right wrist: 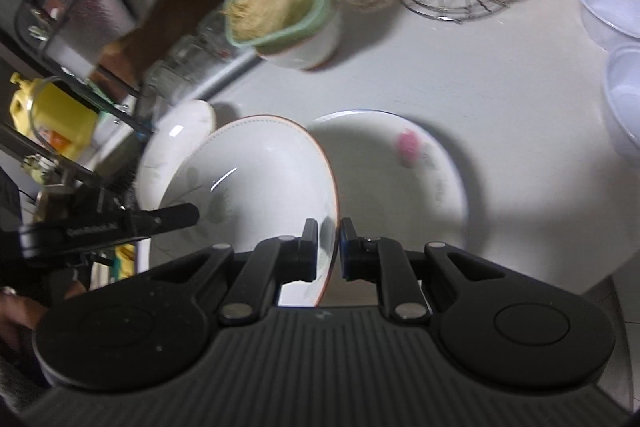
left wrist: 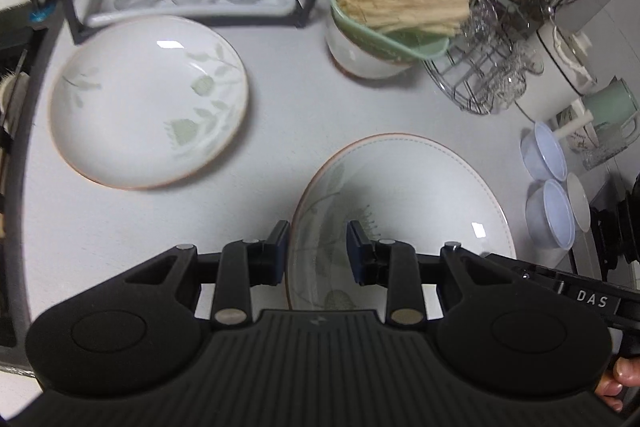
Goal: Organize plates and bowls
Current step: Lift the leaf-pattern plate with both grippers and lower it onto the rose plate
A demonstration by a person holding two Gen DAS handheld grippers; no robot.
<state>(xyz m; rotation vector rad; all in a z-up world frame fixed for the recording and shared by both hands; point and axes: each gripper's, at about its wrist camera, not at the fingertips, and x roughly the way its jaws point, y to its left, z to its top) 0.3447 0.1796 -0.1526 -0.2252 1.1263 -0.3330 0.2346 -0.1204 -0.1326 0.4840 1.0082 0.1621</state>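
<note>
Matte black left gripper [left wrist: 318, 251] and right gripper [right wrist: 329, 251]: ribbed housings, silver pivot screws, dark blue finger pads, white "DAS" lettering; bare fingertips beside one.

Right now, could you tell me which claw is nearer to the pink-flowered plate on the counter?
Right. The right claw, clamped on the leaf-patterned plate's rim, is right beside the pink-flowered plate; the left claw is at the held plate's far side.
</note>
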